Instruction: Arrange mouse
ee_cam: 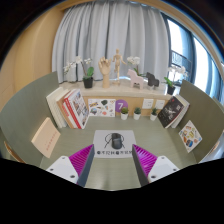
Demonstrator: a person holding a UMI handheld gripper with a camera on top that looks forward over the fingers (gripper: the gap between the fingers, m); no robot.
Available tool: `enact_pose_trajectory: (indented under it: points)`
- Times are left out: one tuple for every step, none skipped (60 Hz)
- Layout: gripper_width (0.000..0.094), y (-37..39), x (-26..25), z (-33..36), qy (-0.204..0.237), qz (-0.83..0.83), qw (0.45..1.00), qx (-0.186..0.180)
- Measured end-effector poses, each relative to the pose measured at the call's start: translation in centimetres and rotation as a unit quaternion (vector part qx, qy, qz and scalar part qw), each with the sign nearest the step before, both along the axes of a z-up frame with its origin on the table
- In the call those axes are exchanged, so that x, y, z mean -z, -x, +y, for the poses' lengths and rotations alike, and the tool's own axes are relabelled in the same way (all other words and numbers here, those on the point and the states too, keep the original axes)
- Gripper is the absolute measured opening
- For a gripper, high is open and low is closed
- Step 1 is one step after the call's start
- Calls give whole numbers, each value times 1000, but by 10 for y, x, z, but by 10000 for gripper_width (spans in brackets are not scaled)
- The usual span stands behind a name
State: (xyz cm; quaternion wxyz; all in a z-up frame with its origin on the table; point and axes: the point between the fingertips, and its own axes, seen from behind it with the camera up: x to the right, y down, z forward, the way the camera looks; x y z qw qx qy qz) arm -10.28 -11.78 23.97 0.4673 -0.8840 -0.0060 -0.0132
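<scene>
Left: books (68, 107) lean near the desk (30, 115) edge. Centre: the mouse (111, 135) rests on the mouse pad (111, 143), just ahead of the gripper (112, 160); its fingers are spread wide, holding nothing. Right: a magazine (189, 135) lies flat. Risk: an off-centre closure may push the mouse sideways off the pad instead of seating it.

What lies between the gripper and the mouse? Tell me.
Only a printed stretch of the mat, in the gripper view. The mouse sits on that mat just ahead of the open gripper, untouched.
</scene>
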Motion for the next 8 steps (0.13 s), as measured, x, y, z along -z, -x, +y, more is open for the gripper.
enact_pose_trajectory:
  points:
    - [740,0,0,-2,0,0,1000,0]
    - [740,0,0,-4,1,-1,1000,0]
    - [740,0,0,-6,1,-1,1000,0]
    - [740,1,0,-7,1,-1,1000,0]
    - [740,1,0,-9,0,0,1000,0]
    - [739,1,0,-10,-1,0,1000,-1]
    - [740,2,0,-12,-1,1,1000,-1]
    - [739,3,-1,-13,-1,1,1000,-2]
